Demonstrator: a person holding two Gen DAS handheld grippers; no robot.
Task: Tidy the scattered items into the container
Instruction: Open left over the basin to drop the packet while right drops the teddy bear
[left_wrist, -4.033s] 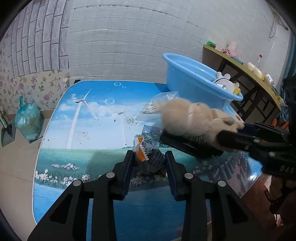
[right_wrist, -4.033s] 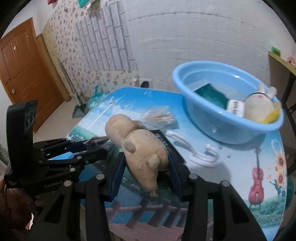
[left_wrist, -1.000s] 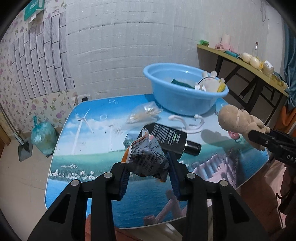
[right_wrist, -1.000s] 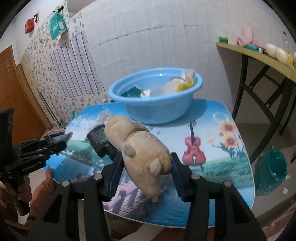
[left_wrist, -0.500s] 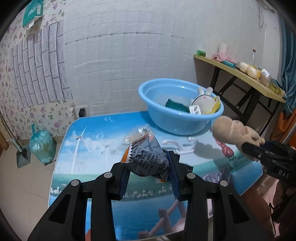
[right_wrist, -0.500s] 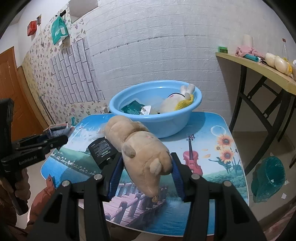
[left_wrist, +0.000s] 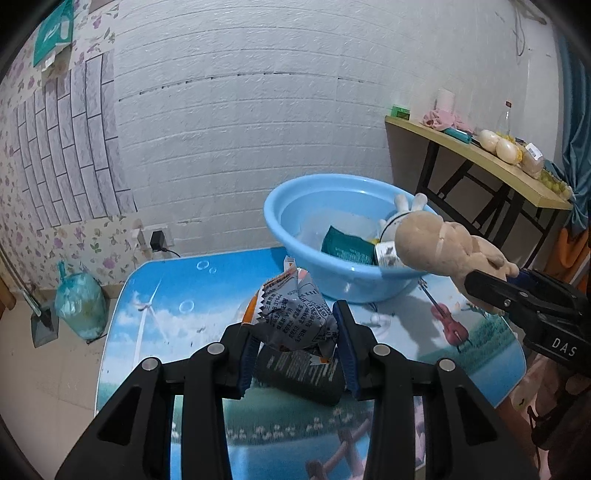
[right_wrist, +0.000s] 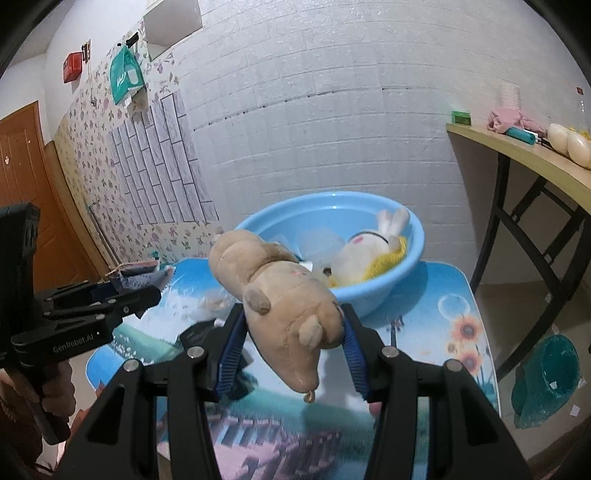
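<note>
While both loads hang clear of the table (left_wrist: 155, 295), the step in hand looks like the carry to the blue basin (left_wrist: 295, 206), and doing it well means keeping each grip firm until the load is past the rim. Left to right: the left gripper (left_wrist: 295, 343) is clamped on a crumpled snack packet (left_wrist: 291, 314), with the basin ahead of it and slightly to its right; the packet is light and should drop cleanly once over the bowl. A dark bottle (left_wrist: 299, 373) lies on the table just beneath its fingers. The right gripper (right_wrist: 291, 343) is squeezed on a tan plush toy (right_wrist: 280, 295), whose far end already overlaps the near rim. Release it well inside, beside the white rabbit toy (right_wrist: 369, 251). Compared with a second ago, both grippers sit higher and nearer the basin, grips unchanged.
</note>
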